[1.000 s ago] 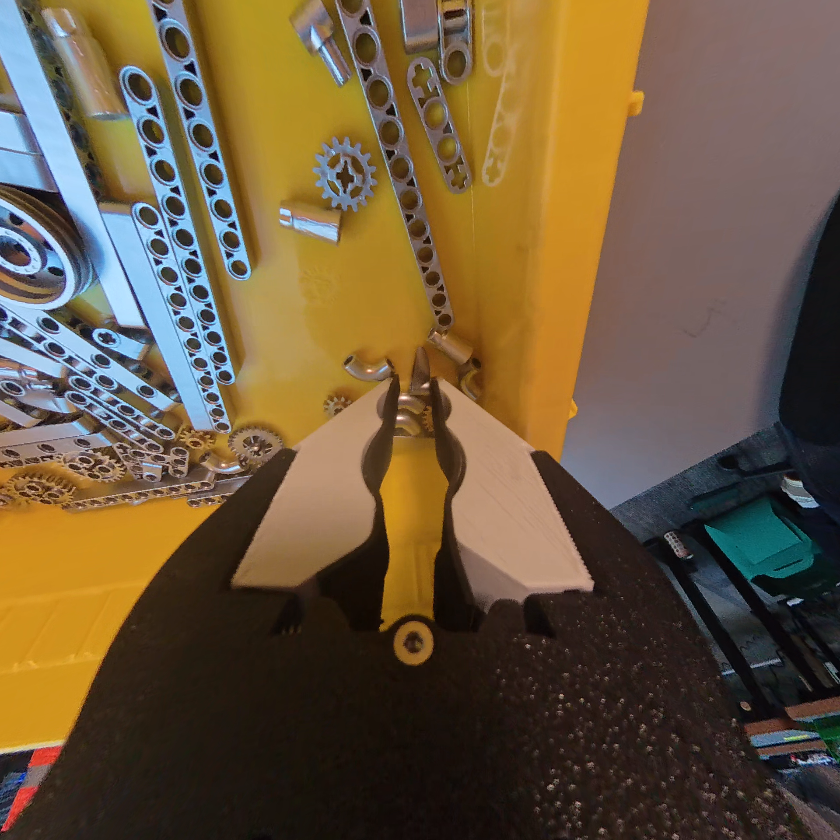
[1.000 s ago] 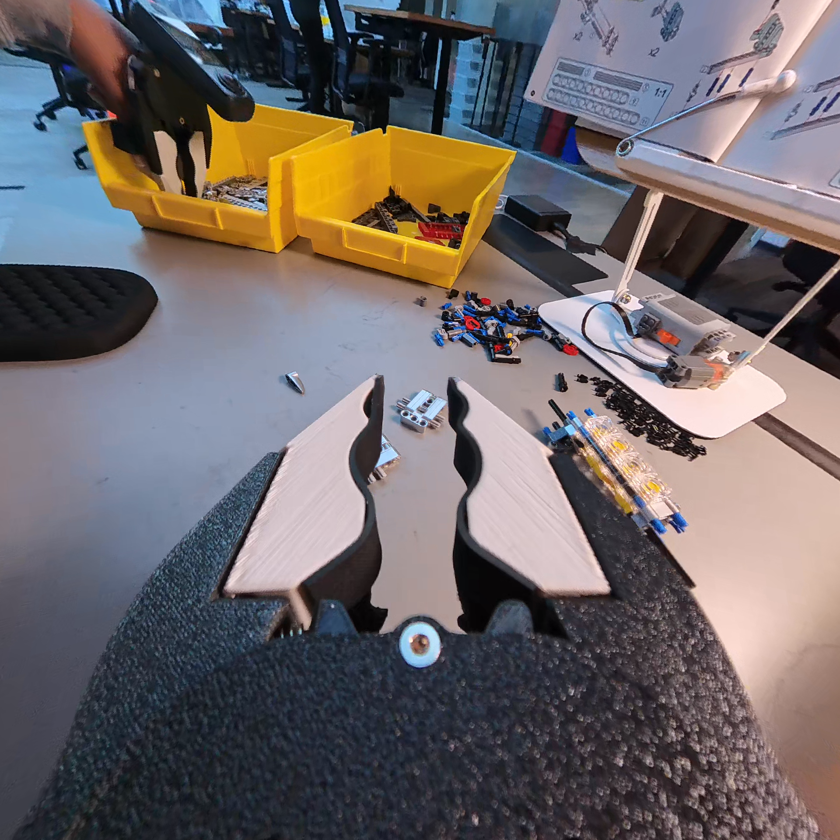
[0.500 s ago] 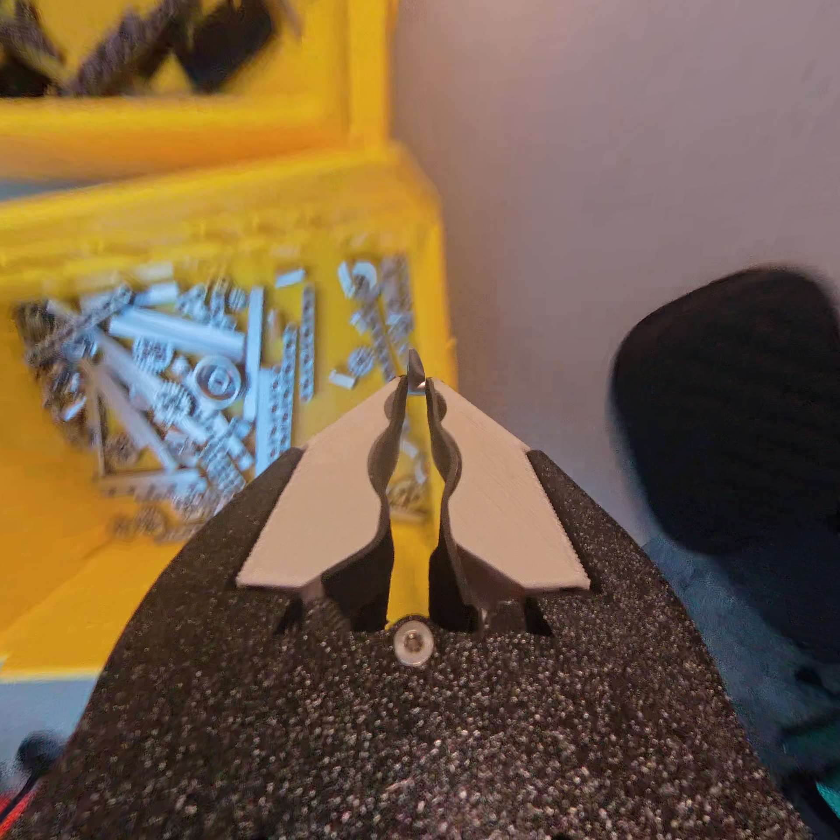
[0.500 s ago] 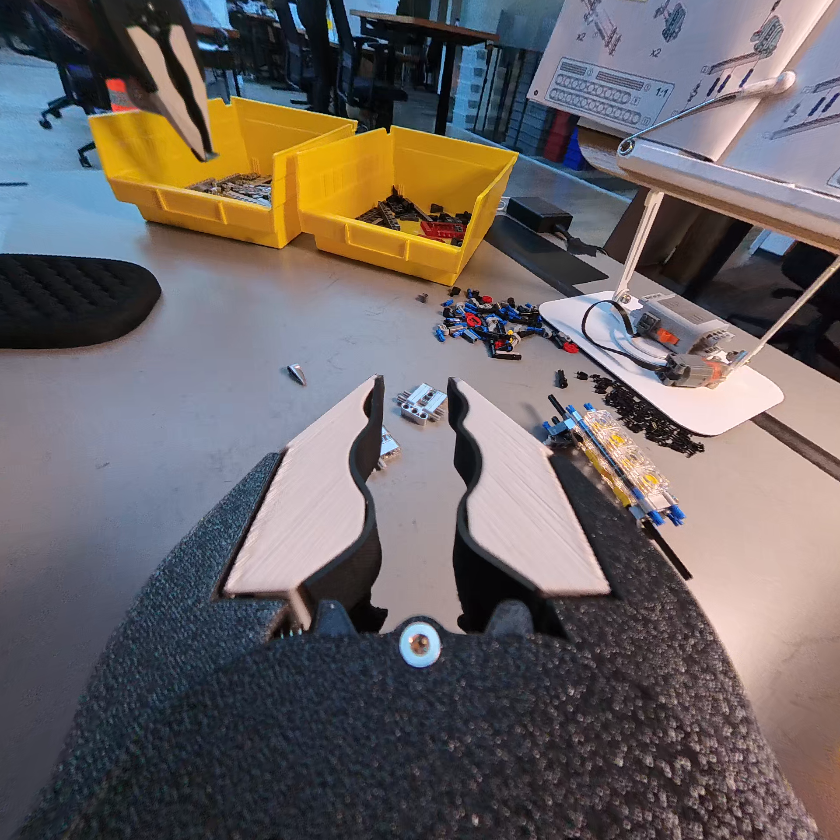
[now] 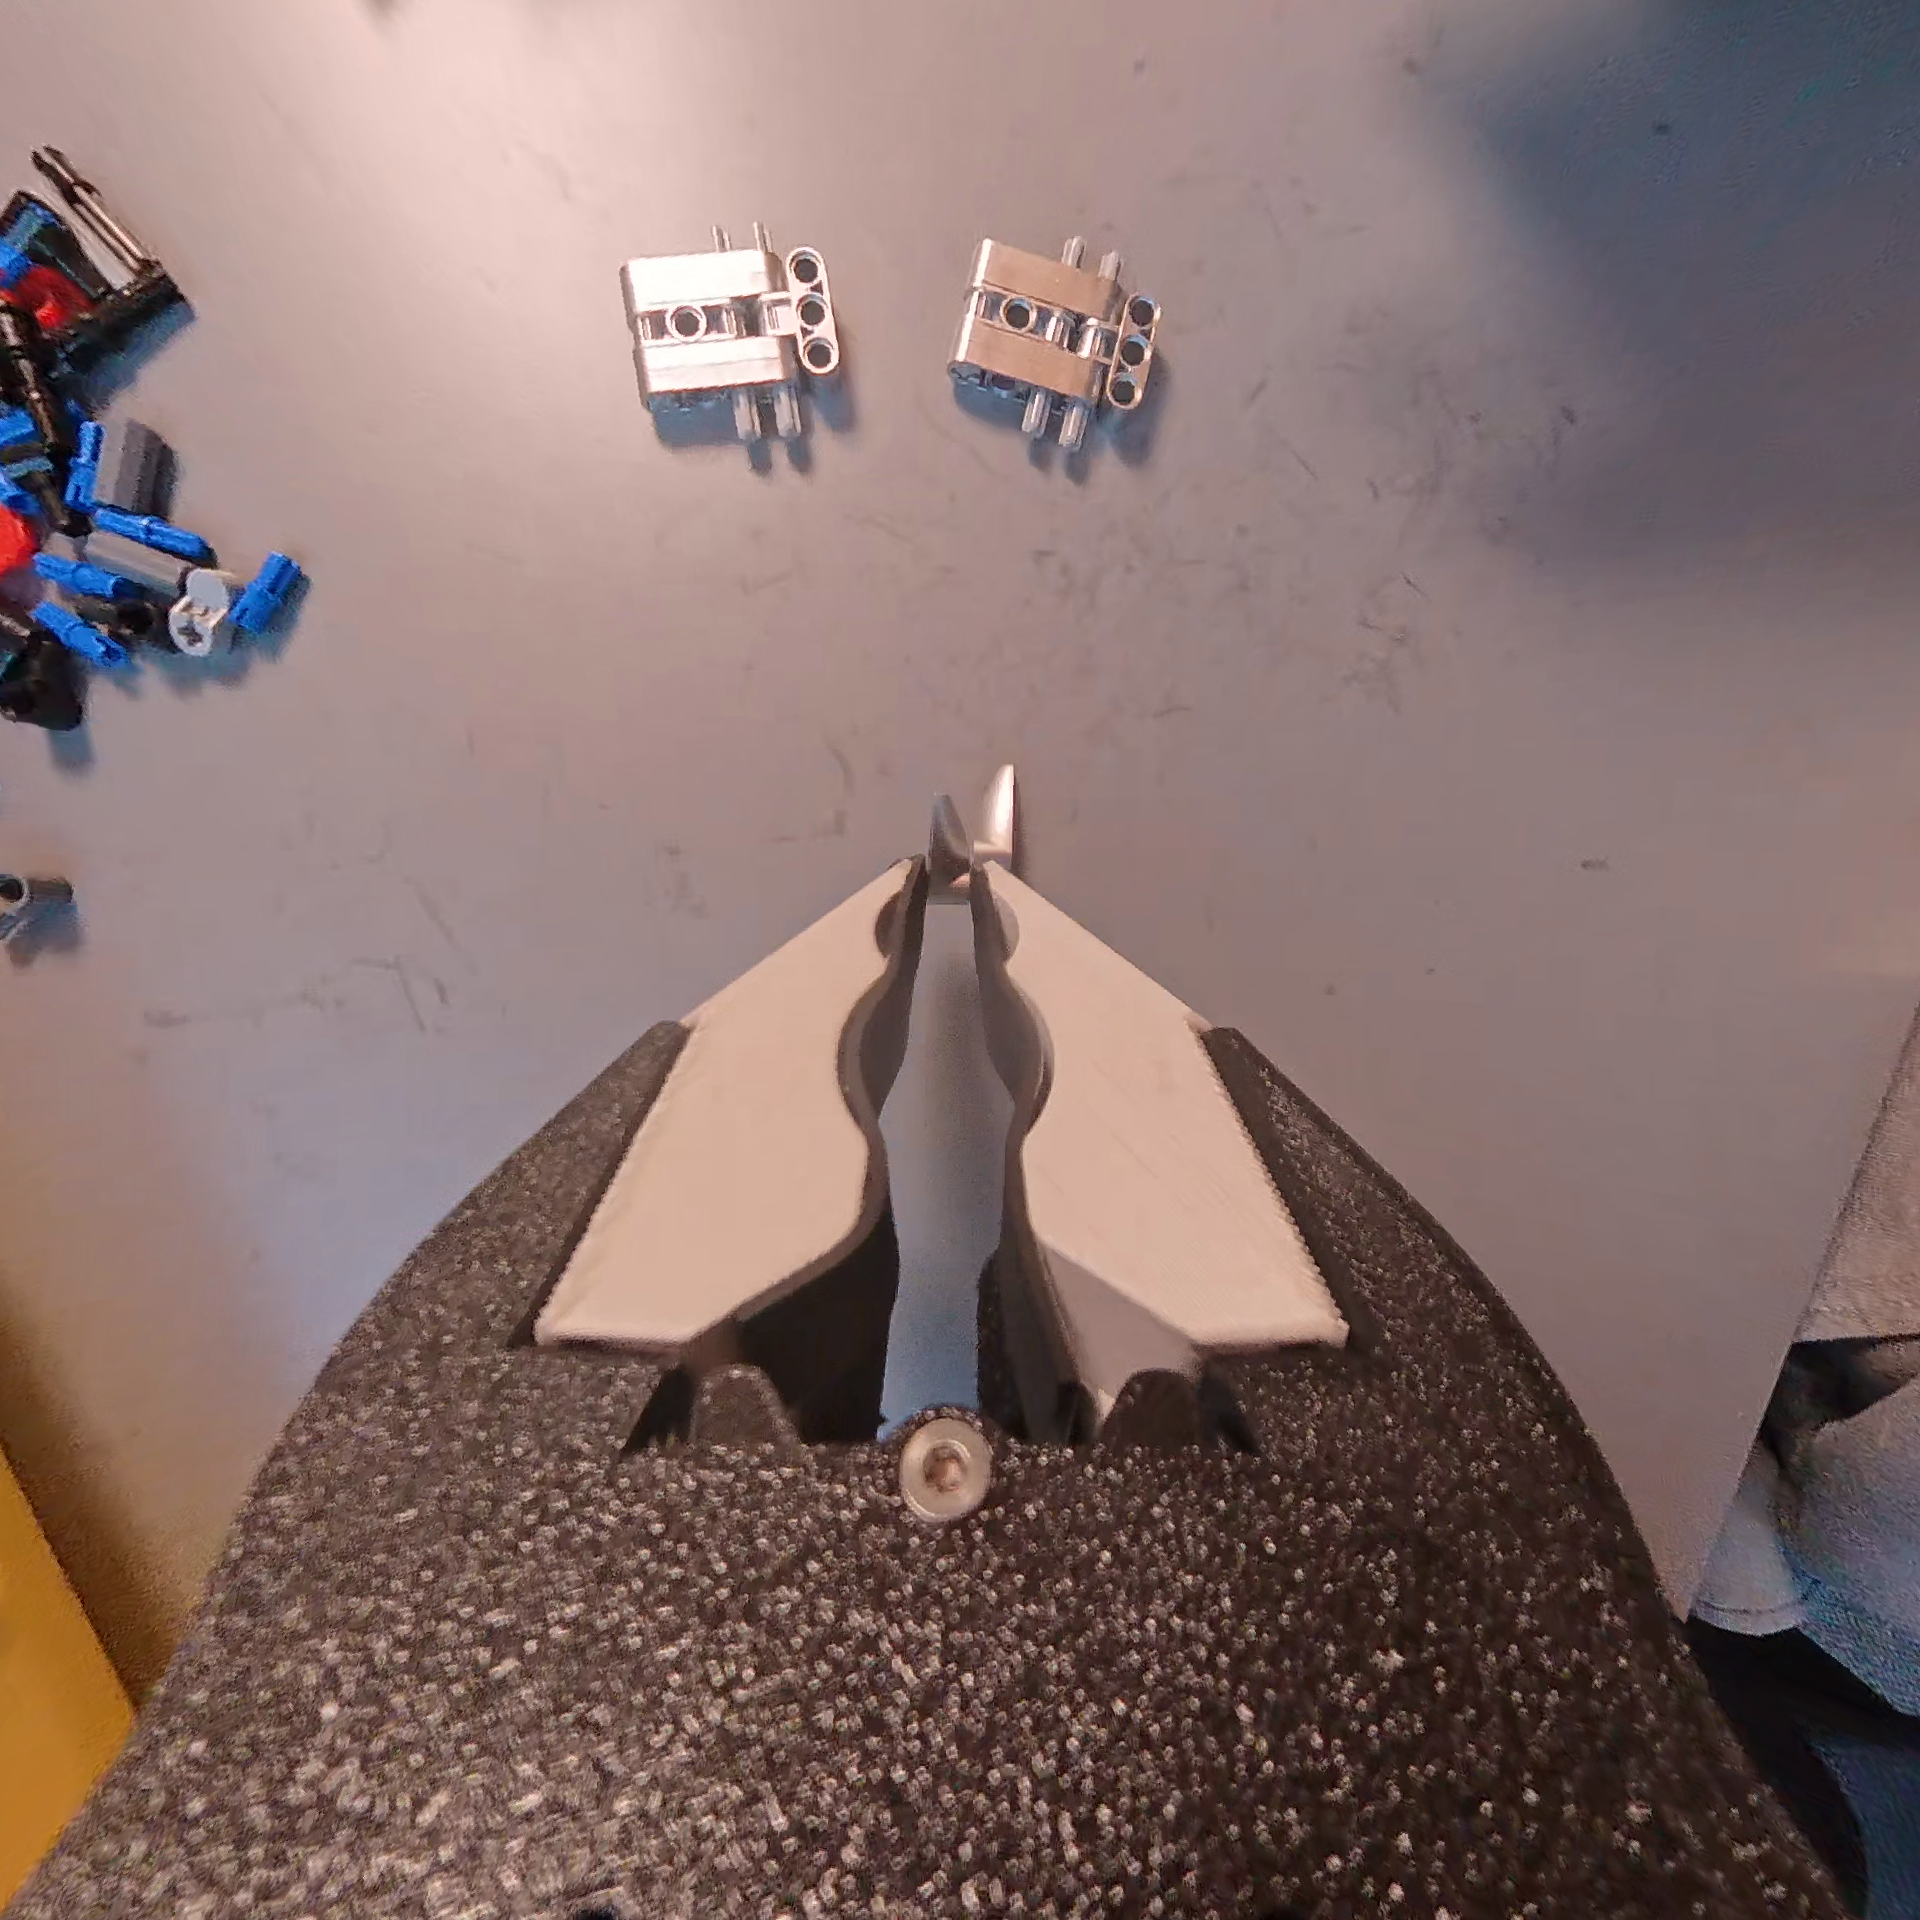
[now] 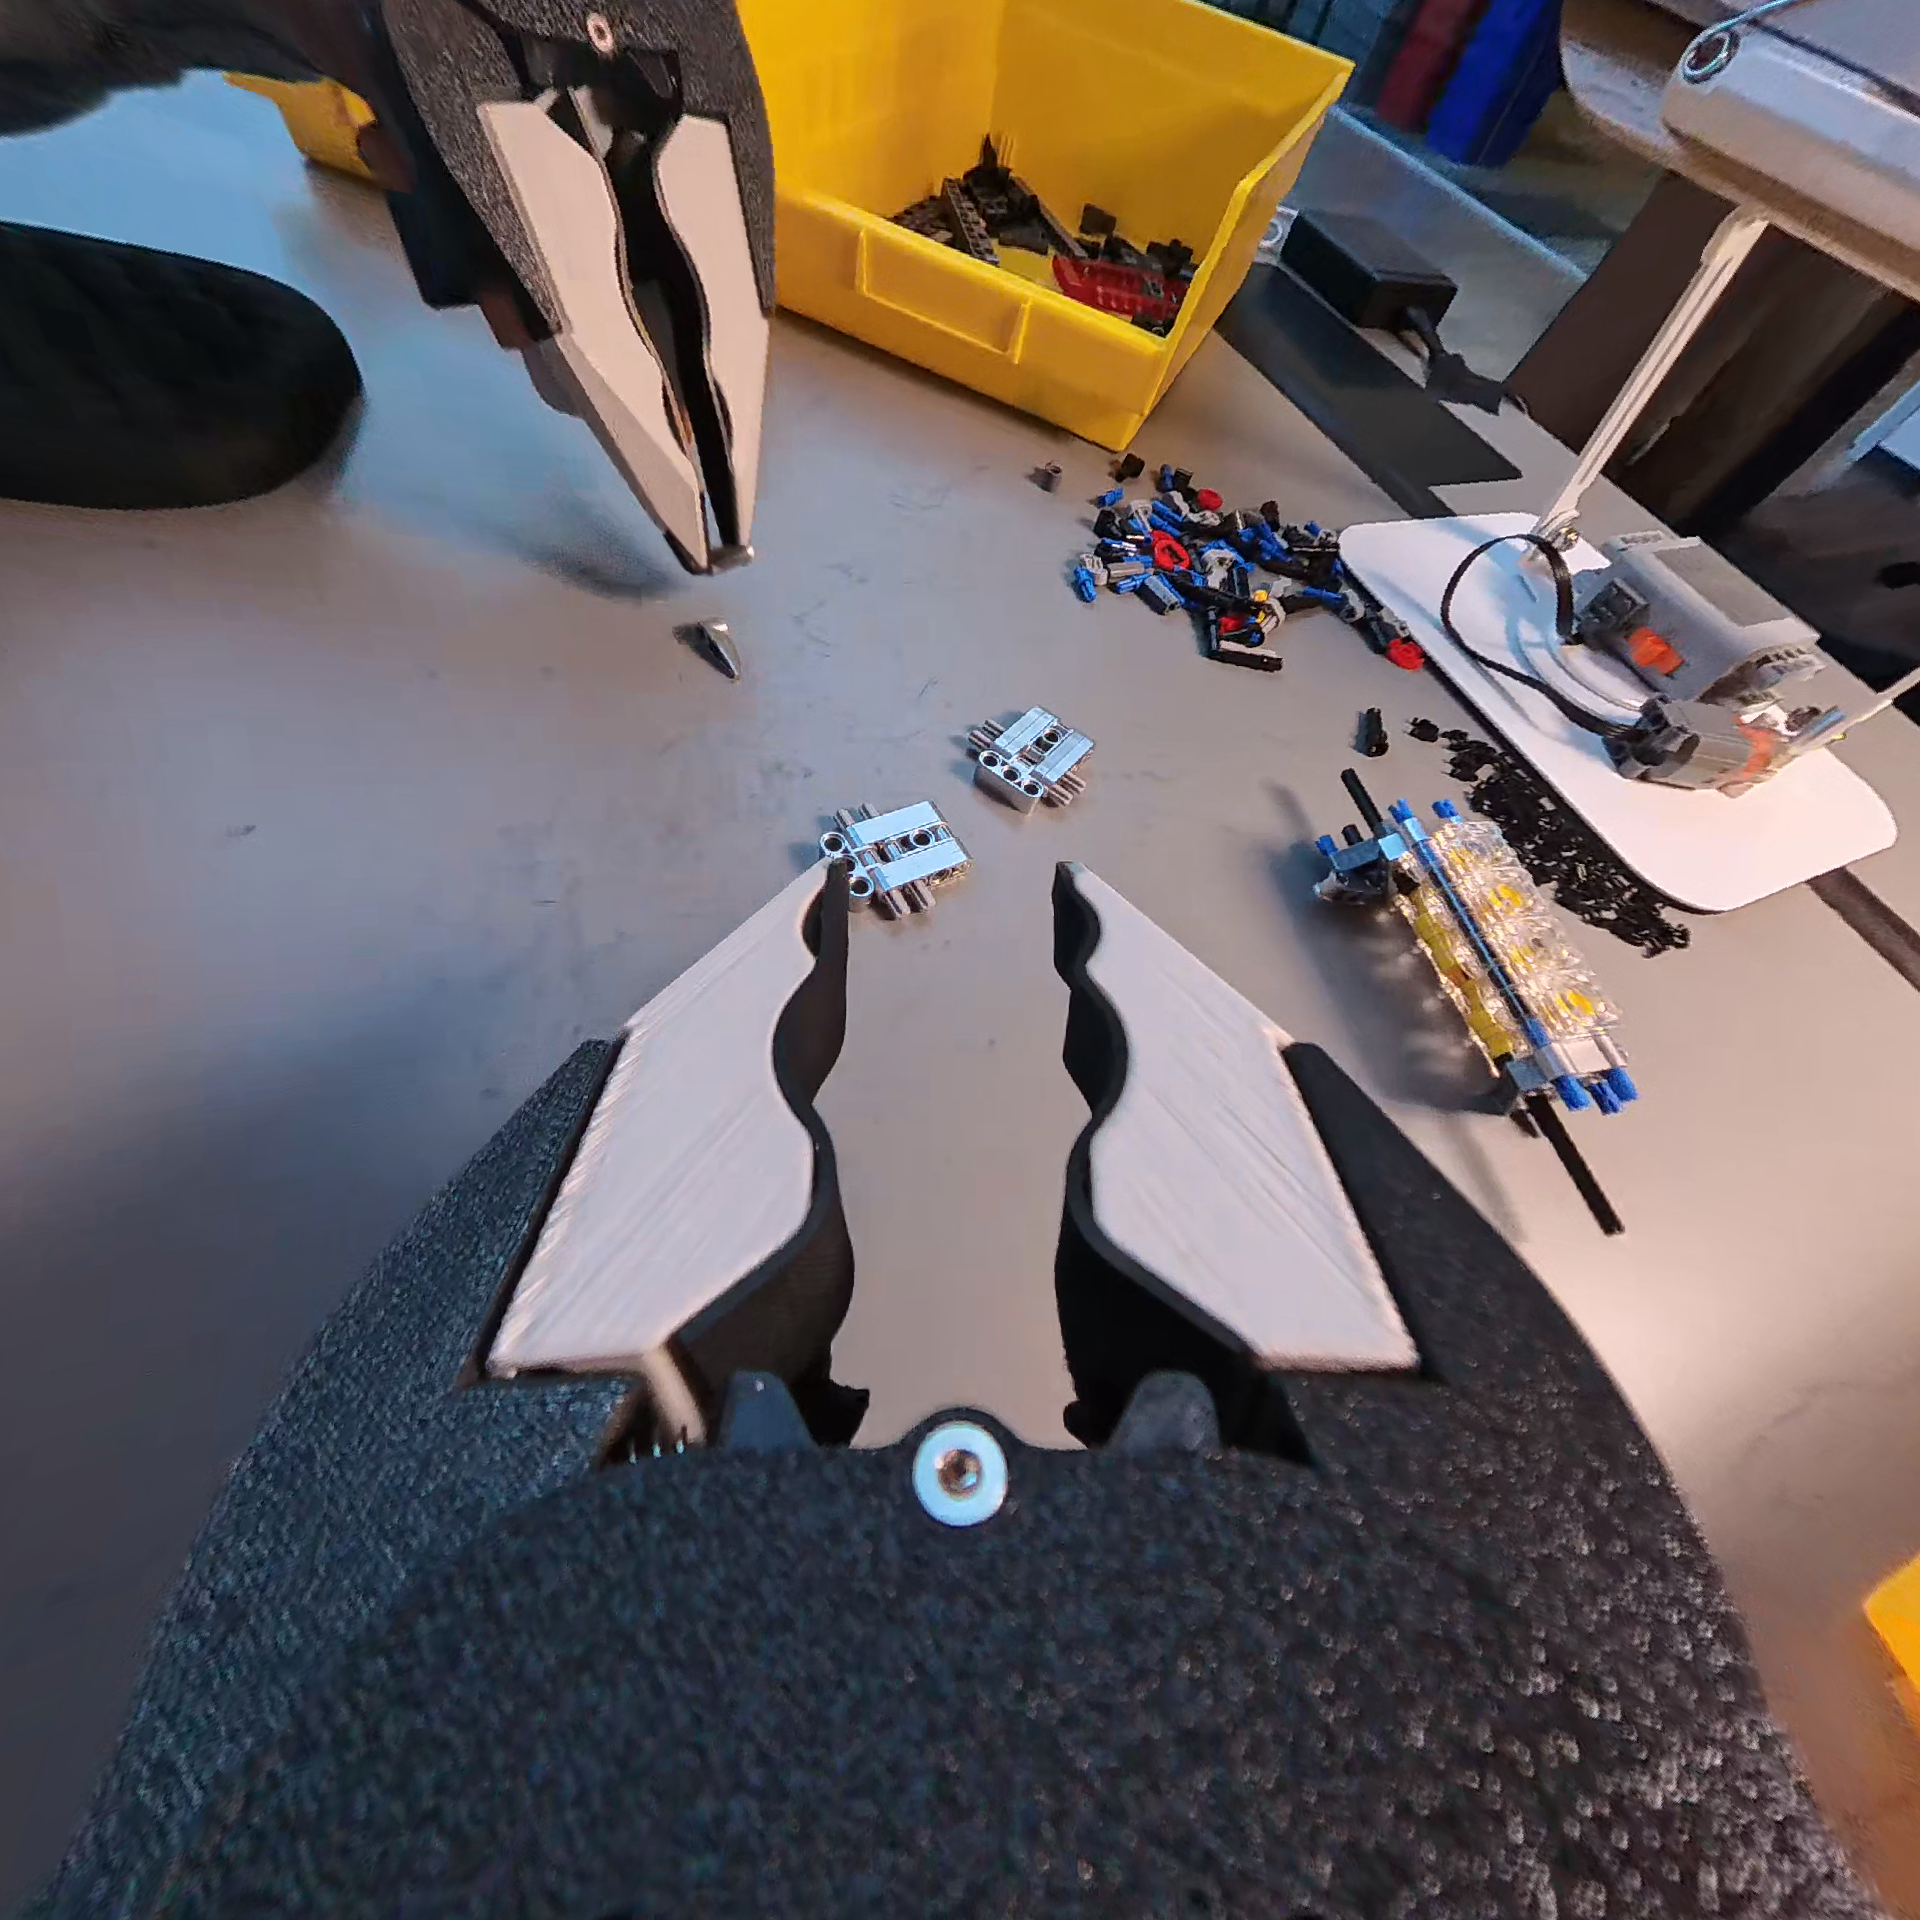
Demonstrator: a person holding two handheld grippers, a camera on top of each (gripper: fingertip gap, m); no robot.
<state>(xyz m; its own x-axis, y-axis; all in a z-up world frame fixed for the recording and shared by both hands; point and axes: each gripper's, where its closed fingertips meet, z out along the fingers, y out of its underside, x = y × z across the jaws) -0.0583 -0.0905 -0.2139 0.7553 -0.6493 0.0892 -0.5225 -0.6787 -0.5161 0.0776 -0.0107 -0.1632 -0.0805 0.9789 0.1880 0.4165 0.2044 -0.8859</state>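
Grey plastic fills the near ground: the right gripper (image 6: pixel 948 883) hangs low over the worktop (image 6: pixel 364 935) with its jaws wide and nothing between them, one fingertip just beside a small grey block (image 6: pixel 902 854). A second block (image 6: pixel 1031 761) lies a little farther on, apart from the first. To the right sits a clear-and-yellow assembly (image 6: pixel 1496 956) with blue pins.

Farther left, the left gripper (image 5: pixel 948 871) points down at the worktop, jaws pinched narrow on a small grey piece (image 5: pixel 948 831) that pokes out at the tips. A similar pointed piece (image 6: pixel 712 646) lies on the surface just beneath it.

That hold looks thin, by my judgement: only the very tips bite, so a twist or bump could let the piece spring away into the loose pile of blue, black and red pins (image 6: pixel 1205 566) nearby.

Beyond, a yellow bin (image 6: pixel 1049 208) holds black parts and a red one. The edge of another yellow bin (image 6: pixel 312 114) shows behind the left gripper; its contents are hidden.
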